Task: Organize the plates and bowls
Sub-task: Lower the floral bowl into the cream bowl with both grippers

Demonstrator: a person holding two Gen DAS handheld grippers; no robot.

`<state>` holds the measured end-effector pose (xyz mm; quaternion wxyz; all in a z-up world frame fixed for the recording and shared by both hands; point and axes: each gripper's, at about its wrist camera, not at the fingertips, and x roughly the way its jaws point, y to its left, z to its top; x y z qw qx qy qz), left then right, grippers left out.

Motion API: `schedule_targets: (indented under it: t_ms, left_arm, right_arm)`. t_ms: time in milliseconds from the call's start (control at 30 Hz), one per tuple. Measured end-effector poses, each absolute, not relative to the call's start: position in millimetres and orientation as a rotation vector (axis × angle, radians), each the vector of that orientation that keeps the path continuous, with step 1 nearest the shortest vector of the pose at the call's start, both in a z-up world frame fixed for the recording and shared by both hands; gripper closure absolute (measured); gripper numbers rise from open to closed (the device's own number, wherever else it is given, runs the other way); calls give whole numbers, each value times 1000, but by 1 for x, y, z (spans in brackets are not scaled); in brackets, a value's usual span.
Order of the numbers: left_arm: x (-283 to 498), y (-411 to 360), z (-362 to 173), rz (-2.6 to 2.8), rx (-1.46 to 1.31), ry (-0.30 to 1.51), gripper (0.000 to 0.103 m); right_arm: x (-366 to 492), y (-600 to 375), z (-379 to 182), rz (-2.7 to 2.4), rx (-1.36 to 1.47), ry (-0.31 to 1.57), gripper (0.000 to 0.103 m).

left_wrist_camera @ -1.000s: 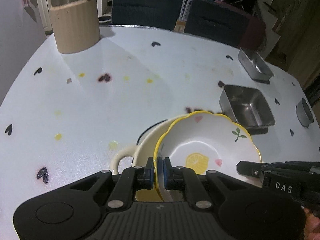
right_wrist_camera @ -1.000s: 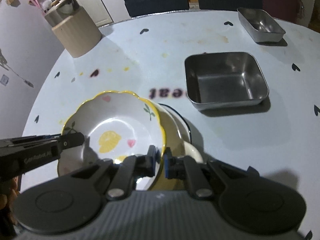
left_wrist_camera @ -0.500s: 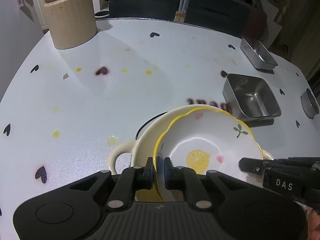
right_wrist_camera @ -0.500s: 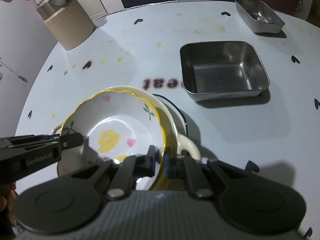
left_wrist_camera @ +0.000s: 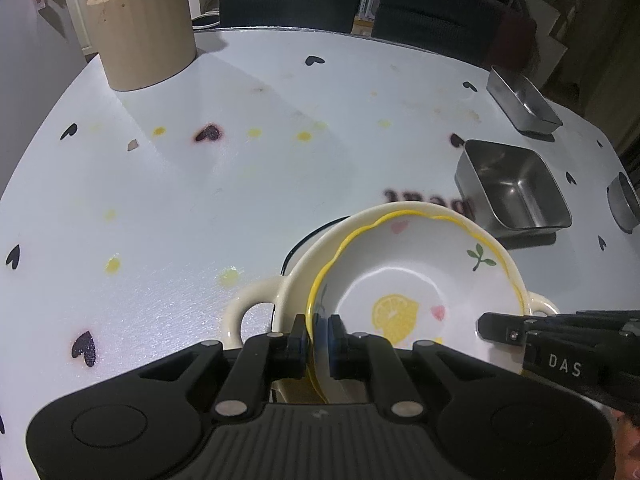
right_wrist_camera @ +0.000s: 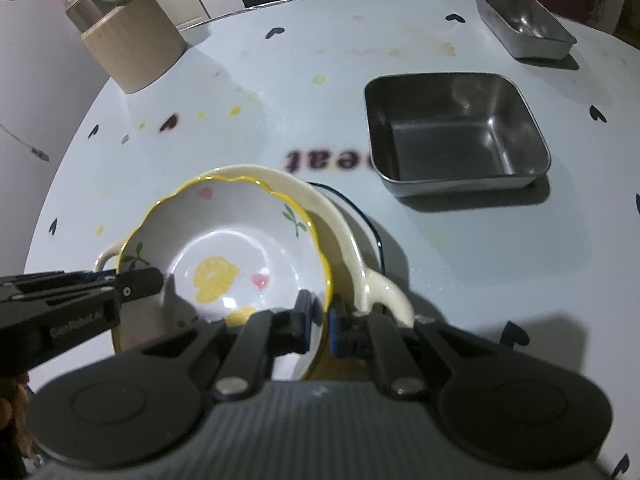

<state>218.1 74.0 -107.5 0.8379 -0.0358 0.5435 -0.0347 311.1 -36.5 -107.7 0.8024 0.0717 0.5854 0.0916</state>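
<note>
Closest of all, the lemon bowl [left_wrist_camera: 416, 280] is pinched on two sides. The left claw [left_wrist_camera: 318, 338] is clamped on the bowl's yellow wavy rim on one side, and the right claw [right_wrist_camera: 320, 320] is clamped on the rim on the other side. Both claws are pointed steeply down at the desk [left_wrist_camera: 200, 200].

The lemon bowl is held right over a cream dish with handles [left_wrist_camera: 248, 308], and it looks partly nested inside it. It cannot be told whether the bowl is already resting on the dish or is a little above it. A dark-edged plate [right_wrist_camera: 376, 240] is seen peeking out from under the cream dish.

The step in hand seems to be stacking the lemon bowl into the cream dish. For the next move, the bowl would need to be let down flat in the middle of the dish, and then both claws would need to be opened and lifted away.

The bowl is round, so no long side is seen. Its open mouth is turned up, tipped a little, and the lemon picture is seen inside it.

Farther off, a square metal tray [right_wrist_camera: 456, 136] is set on the desk, well apart from the stack. Beyond it a smaller metal tray [right_wrist_camera: 524, 24] is seen, and a tan round tub [left_wrist_camera: 140, 36] is stood at the far left edge.
</note>
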Motion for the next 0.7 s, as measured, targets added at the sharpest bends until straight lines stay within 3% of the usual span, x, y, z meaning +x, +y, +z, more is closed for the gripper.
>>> schedule_targets:
  t_ms: [700]
  left_arm:
    - [215,72,-105,-78,-51,1156,92]
  right_arm:
    - [310,-37,-113,199,161,1251,92]
